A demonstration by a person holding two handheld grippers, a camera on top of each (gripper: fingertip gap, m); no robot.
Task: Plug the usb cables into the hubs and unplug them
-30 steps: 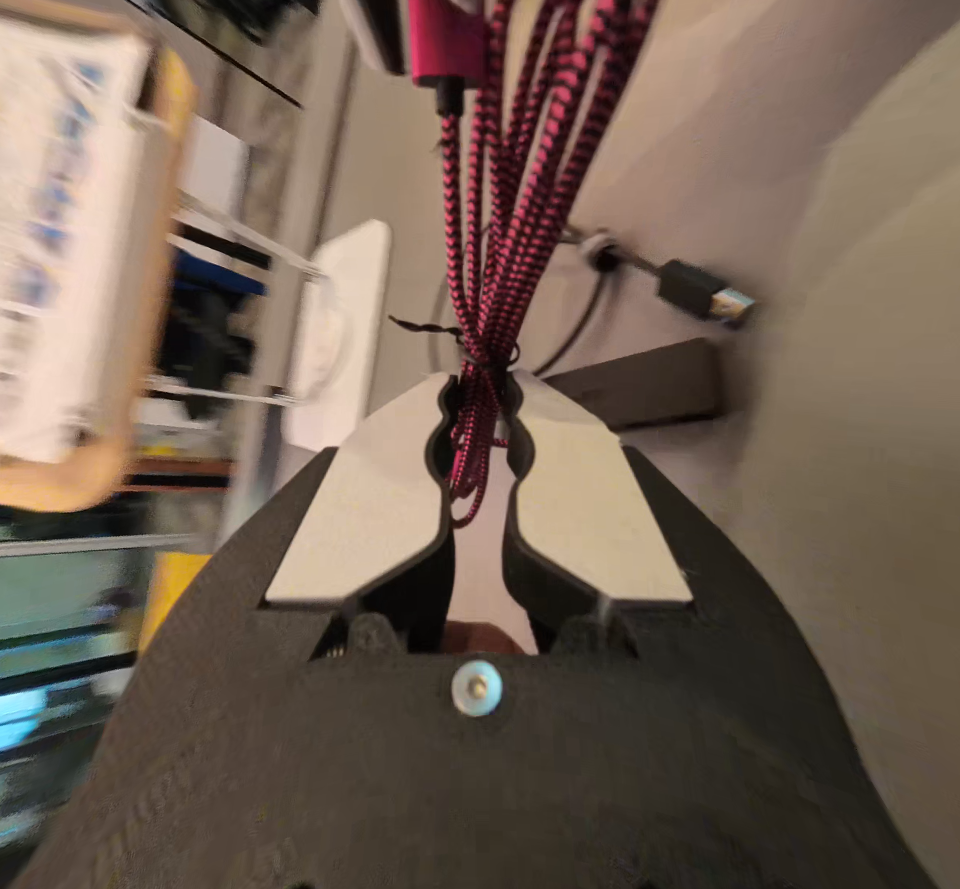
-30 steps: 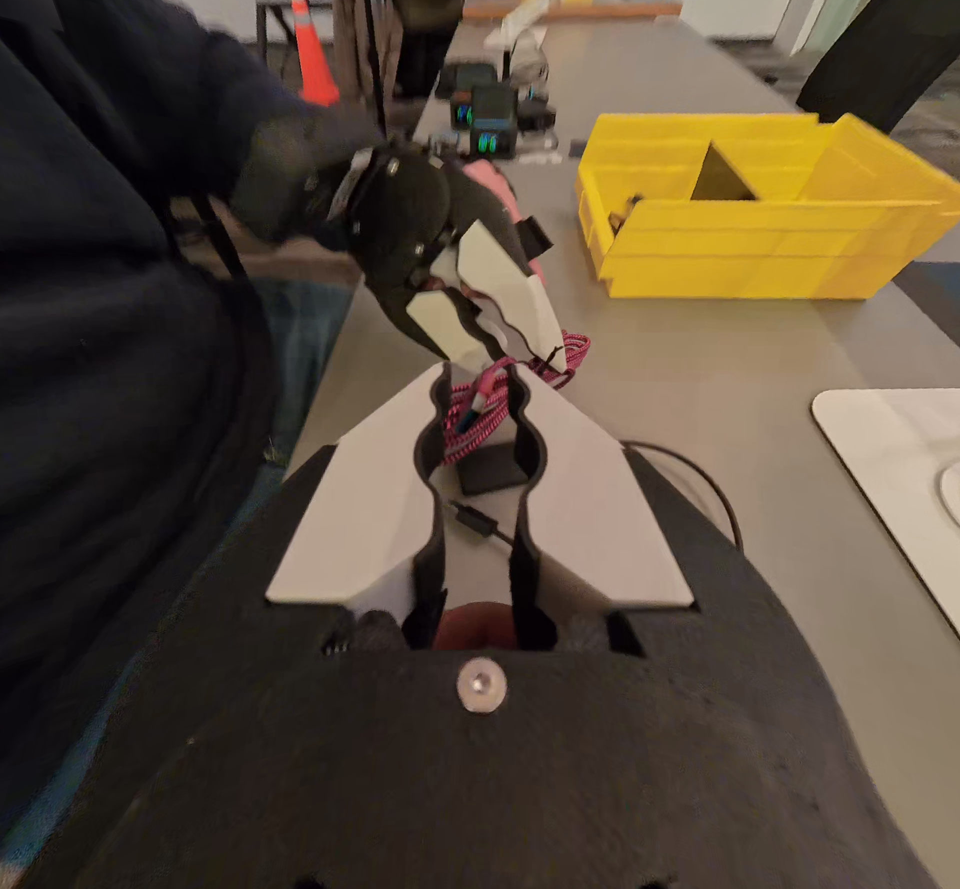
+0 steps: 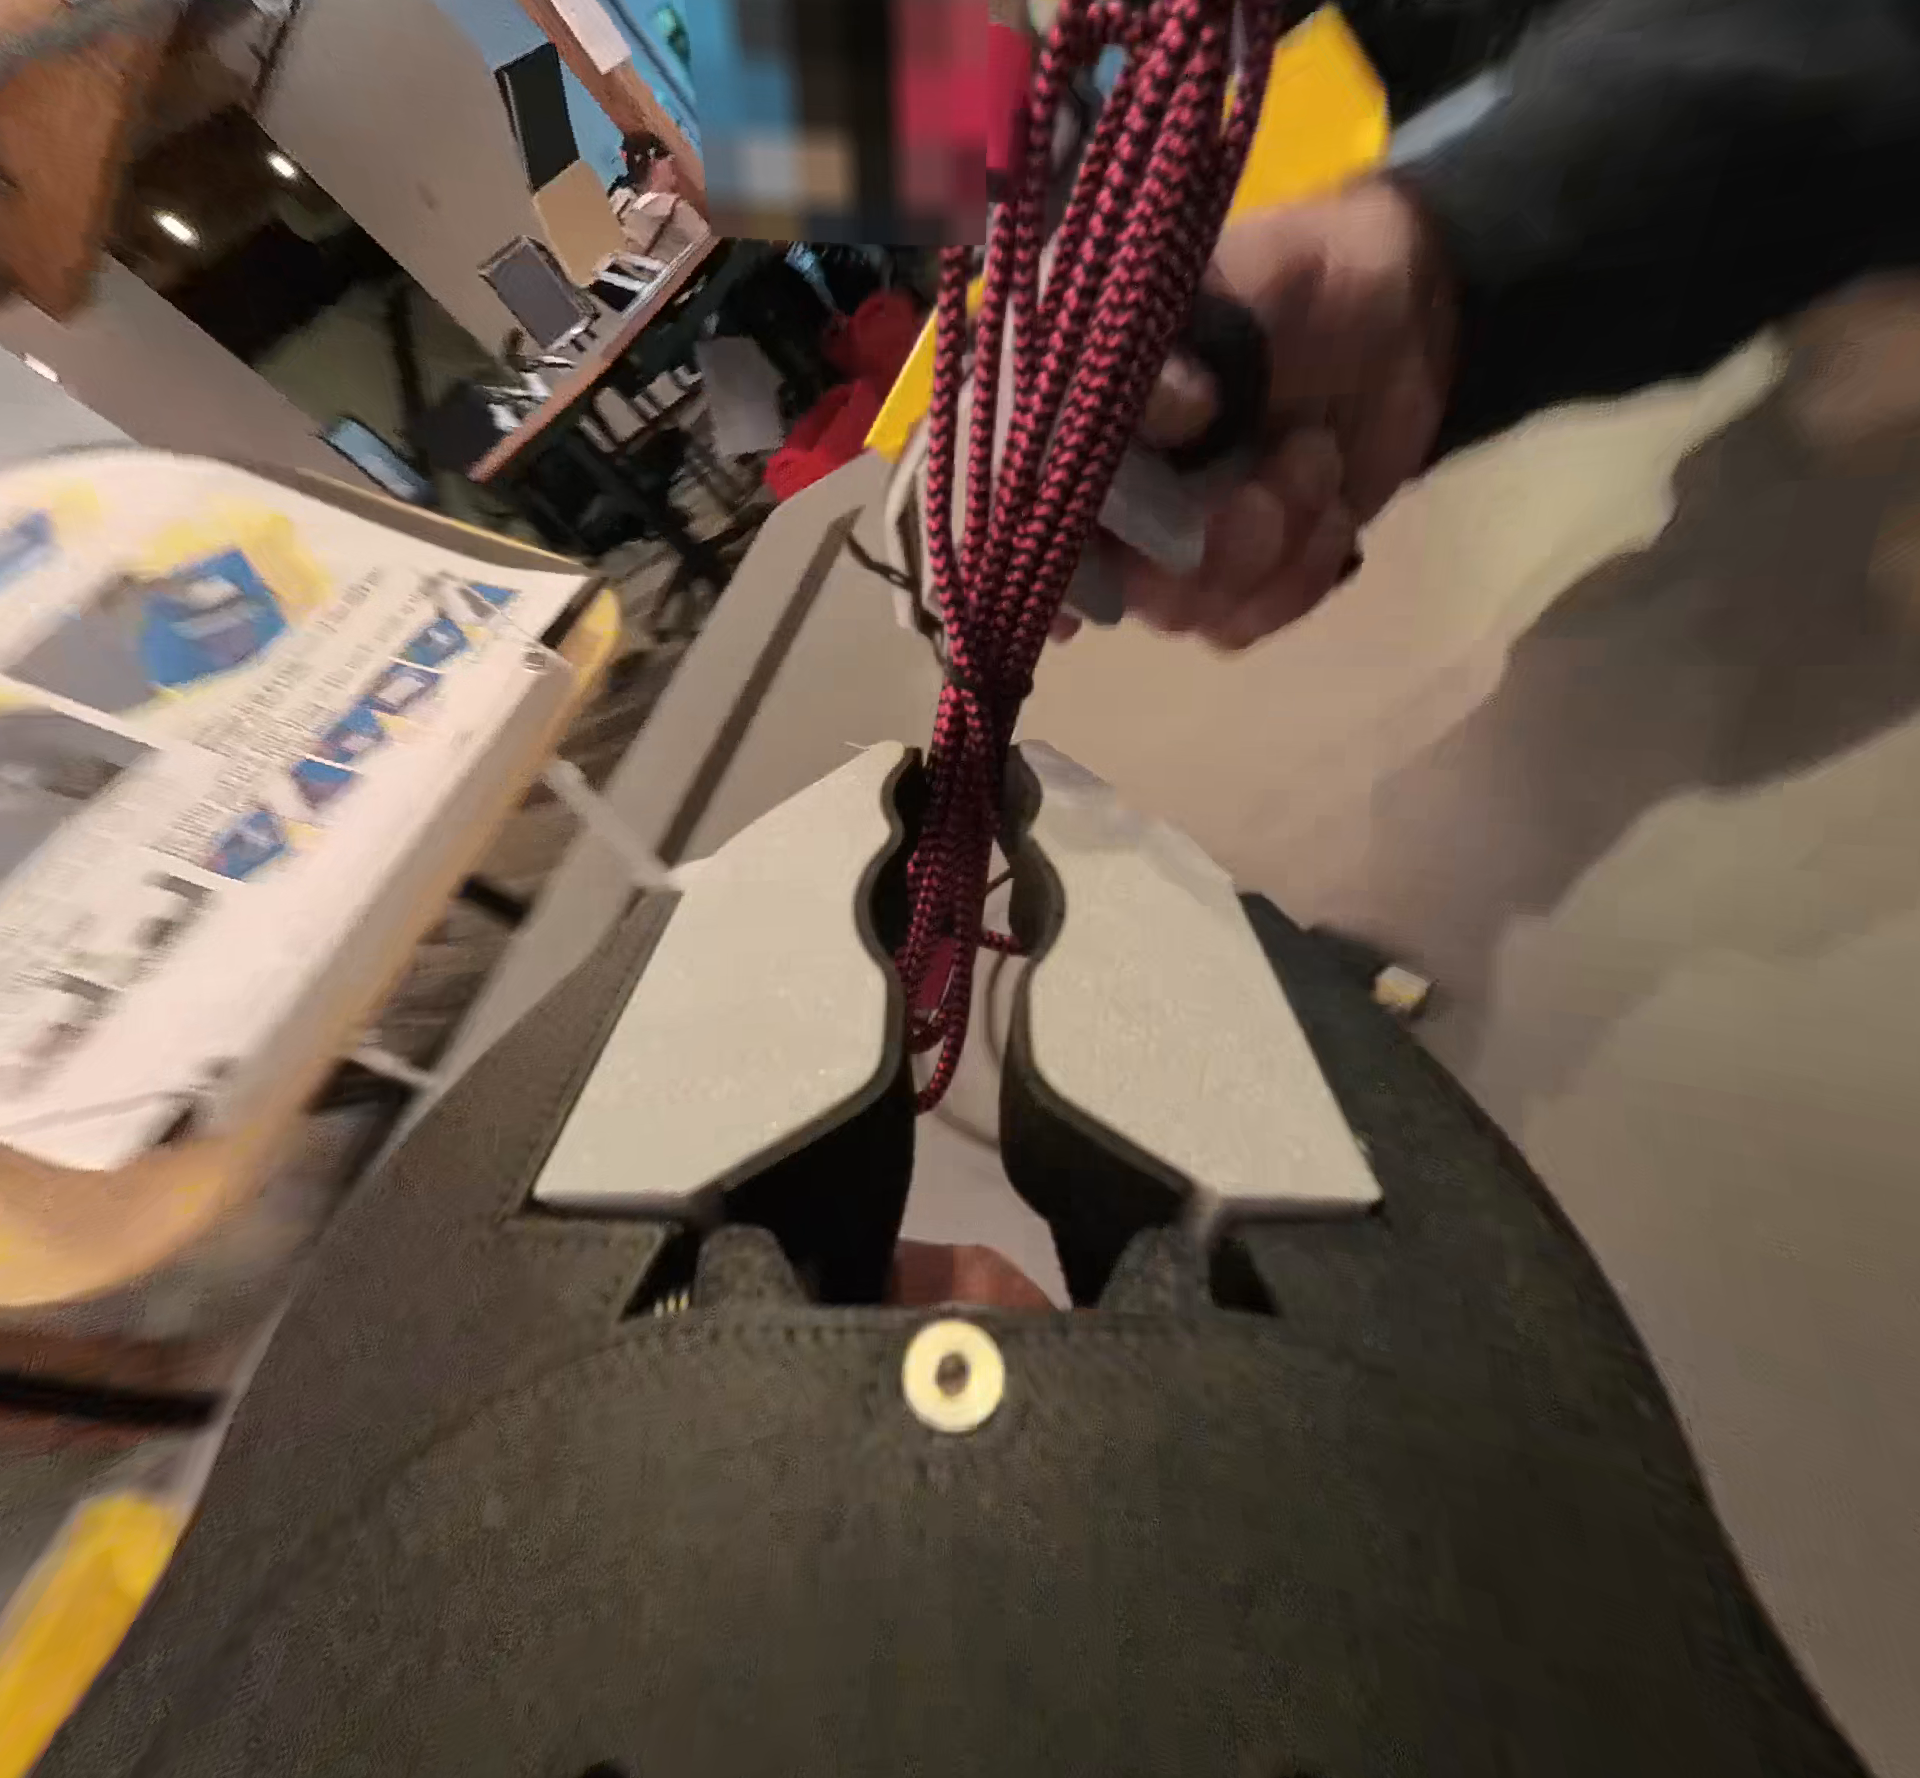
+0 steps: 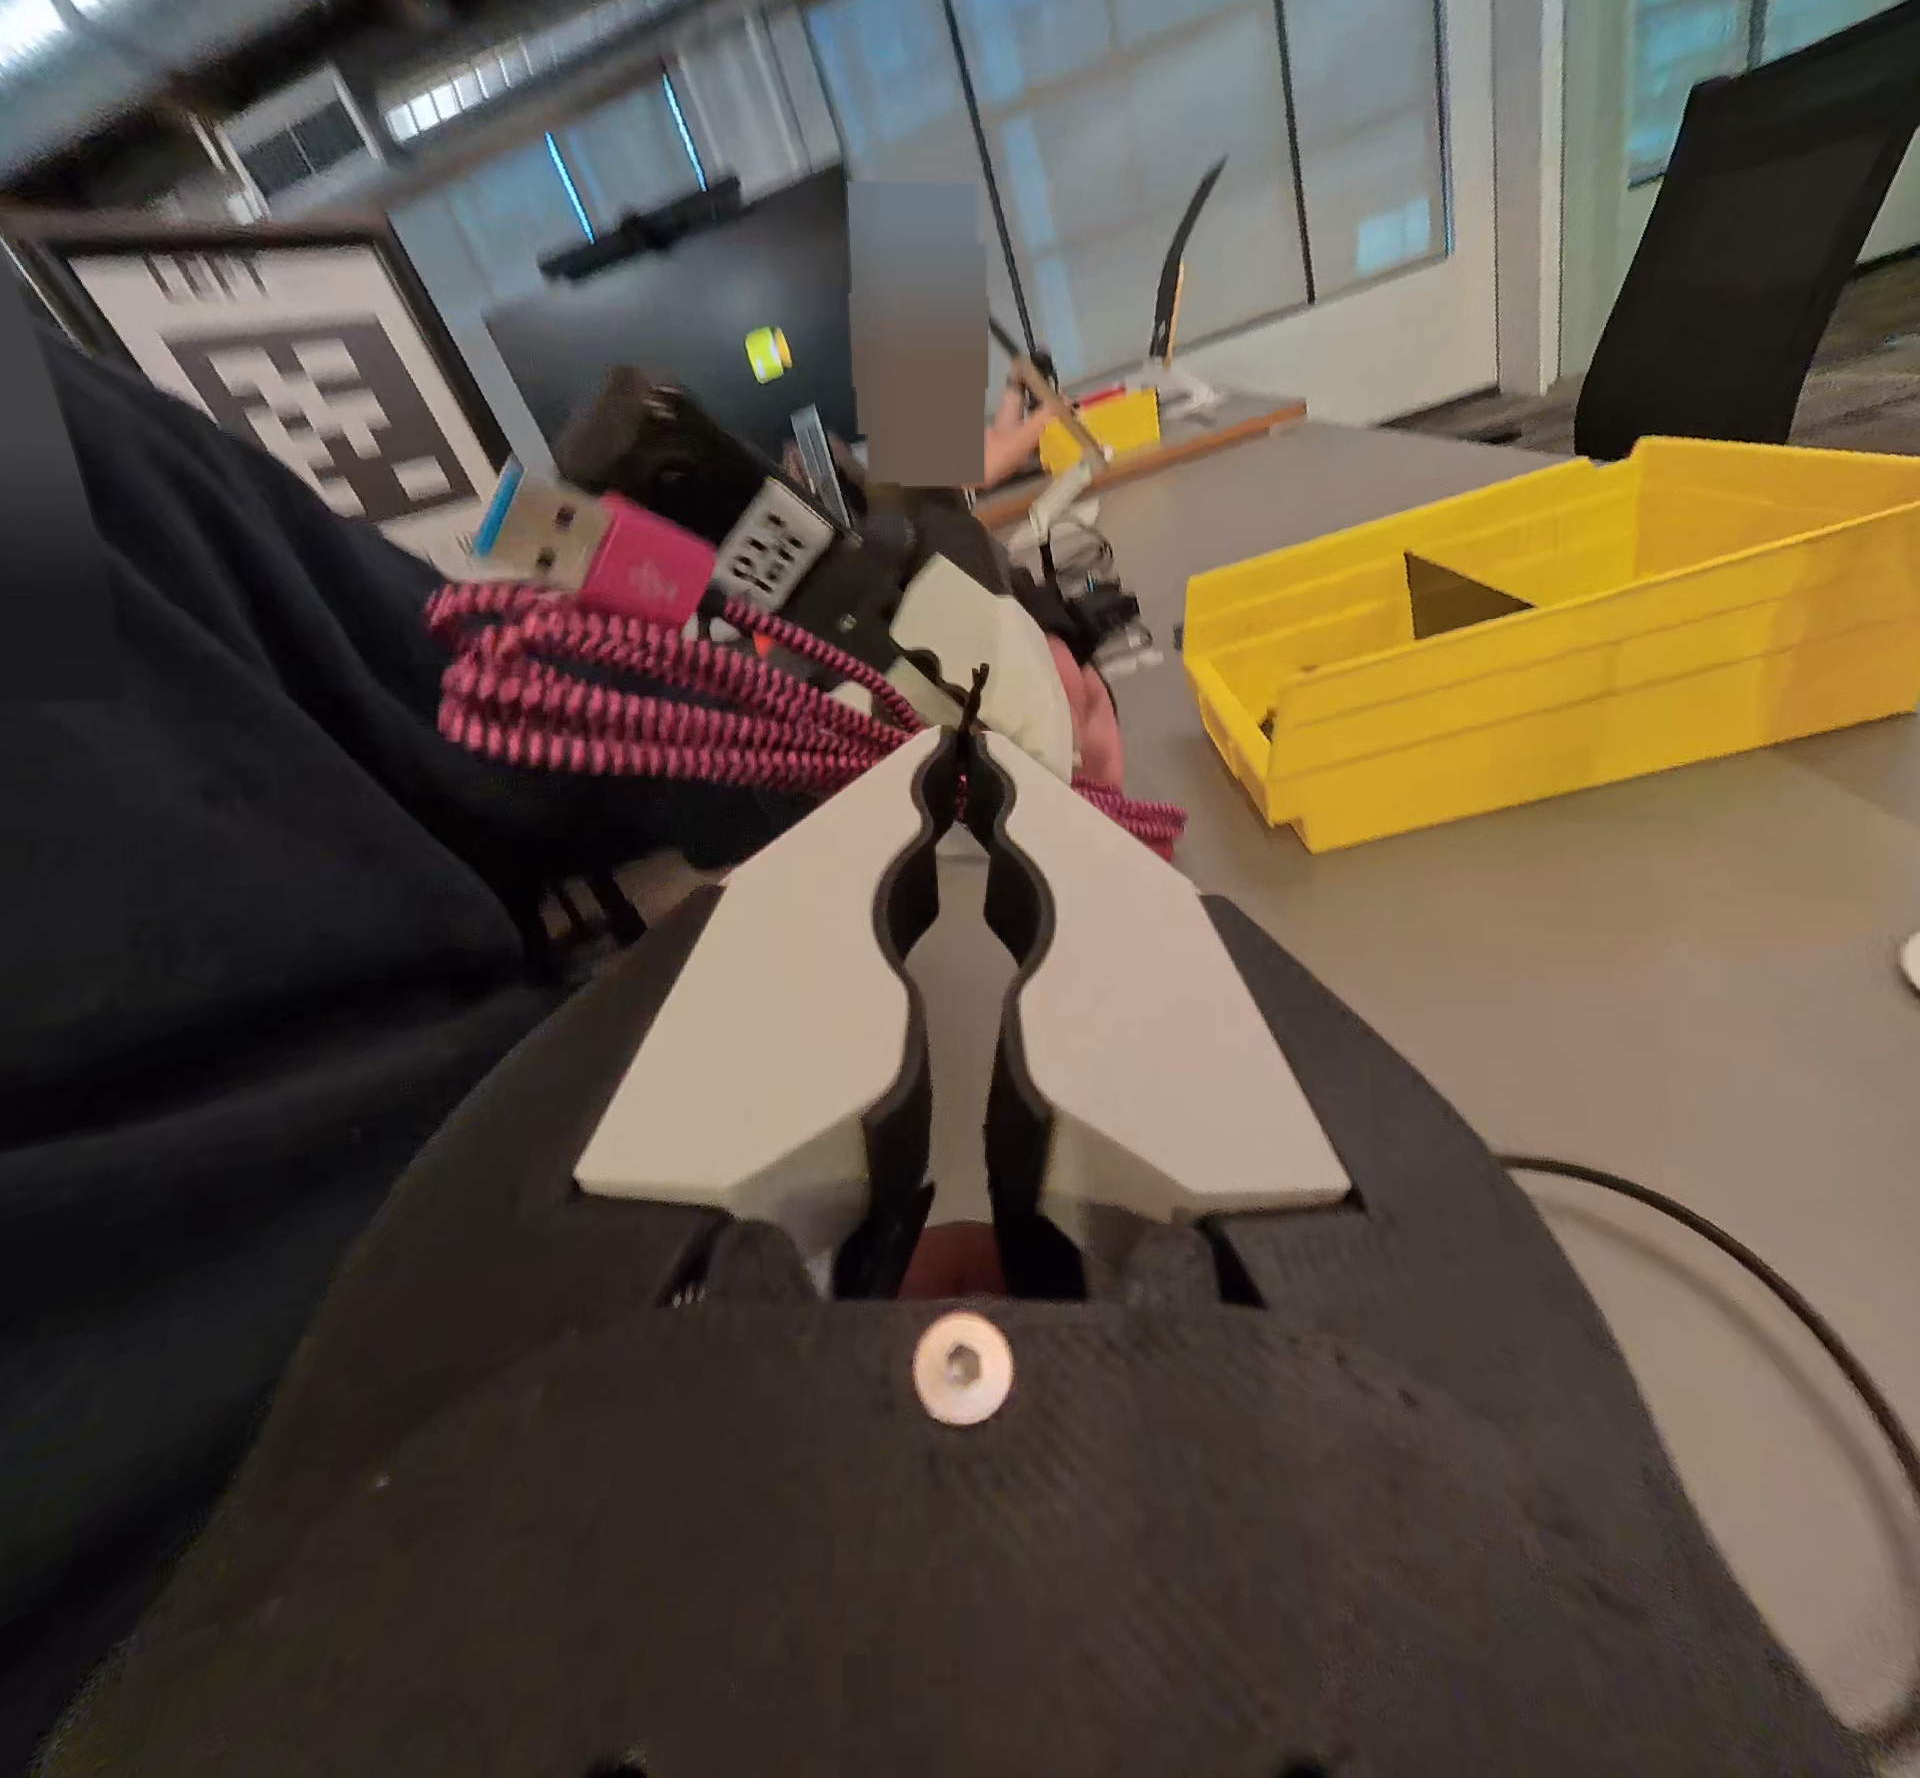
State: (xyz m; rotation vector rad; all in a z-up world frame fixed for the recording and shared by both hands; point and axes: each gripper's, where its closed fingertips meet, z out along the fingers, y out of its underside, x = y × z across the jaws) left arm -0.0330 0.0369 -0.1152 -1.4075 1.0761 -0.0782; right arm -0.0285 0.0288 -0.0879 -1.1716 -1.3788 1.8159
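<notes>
Left gripper [image 3: 961, 772]: jaws narrow, clamped on bundled pink-black braided usb cable [image 3: 1039, 398]; loops run up past a blurred hand [image 3: 1278, 440].
Right gripper [image 4: 961, 741]: jaws nearly closed, tips pinching thin black twist tie [image 4: 975, 694] on the same bundle.
Cable plug [image 4: 603, 549]: pink w/ silver USB end, above coils, off the table [image 4: 1455, 949].
Yellow bin [image 4: 1558, 679]: on table, right of grippers.
Thin black cord [image 4: 1714, 1240]: on table, near right.
</notes>
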